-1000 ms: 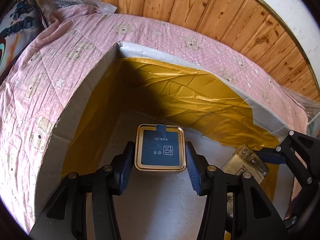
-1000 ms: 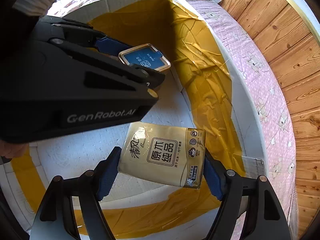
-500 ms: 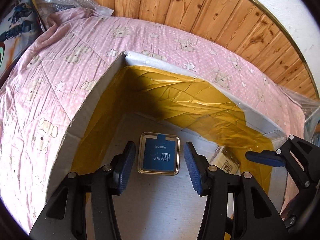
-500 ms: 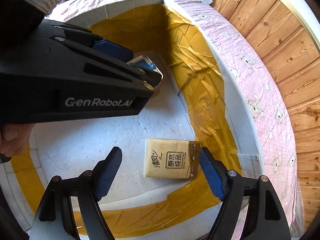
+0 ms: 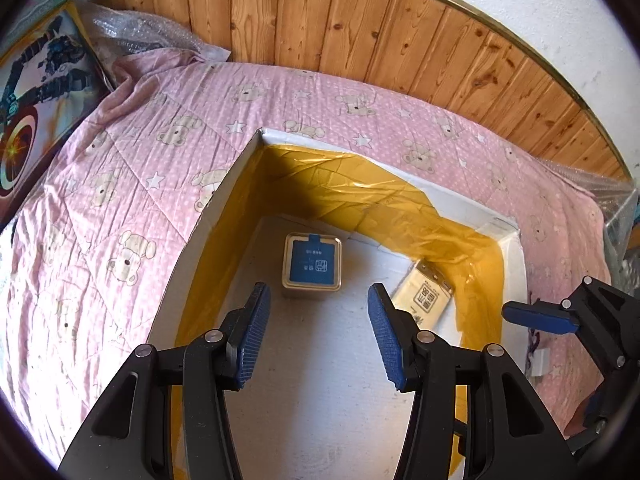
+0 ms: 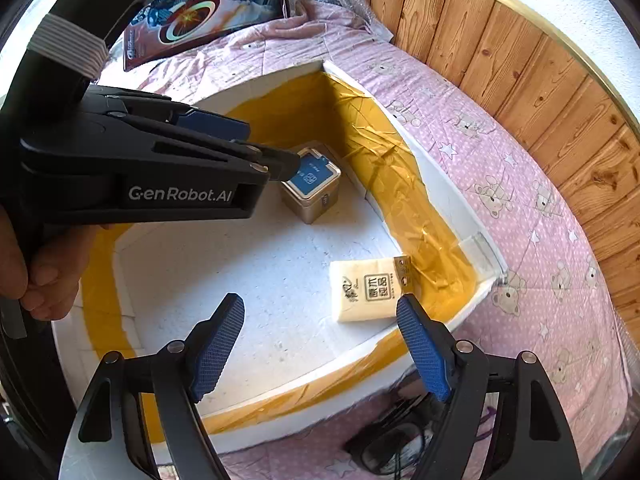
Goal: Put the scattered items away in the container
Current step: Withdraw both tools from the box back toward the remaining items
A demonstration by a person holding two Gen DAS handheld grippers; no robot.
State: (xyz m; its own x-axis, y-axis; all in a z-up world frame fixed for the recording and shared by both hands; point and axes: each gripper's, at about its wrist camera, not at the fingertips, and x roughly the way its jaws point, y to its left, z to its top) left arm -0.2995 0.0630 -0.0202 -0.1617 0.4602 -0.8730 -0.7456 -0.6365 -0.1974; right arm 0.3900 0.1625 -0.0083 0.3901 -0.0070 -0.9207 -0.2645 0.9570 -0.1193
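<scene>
A white foam box (image 5: pixel 452 194) (image 6: pixel 280 376) lined with gold tape sits on the pink bedspread. On its floor stands a square gold tin with a blue lid (image 5: pixel 312 266) (image 6: pixel 313 184), and a beige tissue pack (image 5: pixel 427 298) (image 6: pixel 370 290) lies flat near the right wall. My left gripper (image 5: pixel 318 340) hangs open above the box floor, back from the tin, nothing between its fingers. My right gripper (image 6: pixel 320 344) is open too, above the near rim, the tissue pack lying free beyond its right finger (image 6: pixel 424 354). The left gripper's body (image 6: pixel 160 164) crosses the right wrist view.
A pink bear-print bedspread (image 5: pixel 120 208) surrounds the box, with wood panelling (image 5: pixel 400 56) behind. A large picture box (image 5: pixel 36 92) and bubble wrap (image 5: pixel 148 32) lie at the far left. Dark cables (image 6: pixel 396 444) lie on the bedspread in front of the box. A hand (image 6: pixel 36 276) holds the left gripper.
Both grippers have let go and pulled up and back. The tin now stands on the box floor, and the tissue pack, held a second ago, lies flat by the right wall.
</scene>
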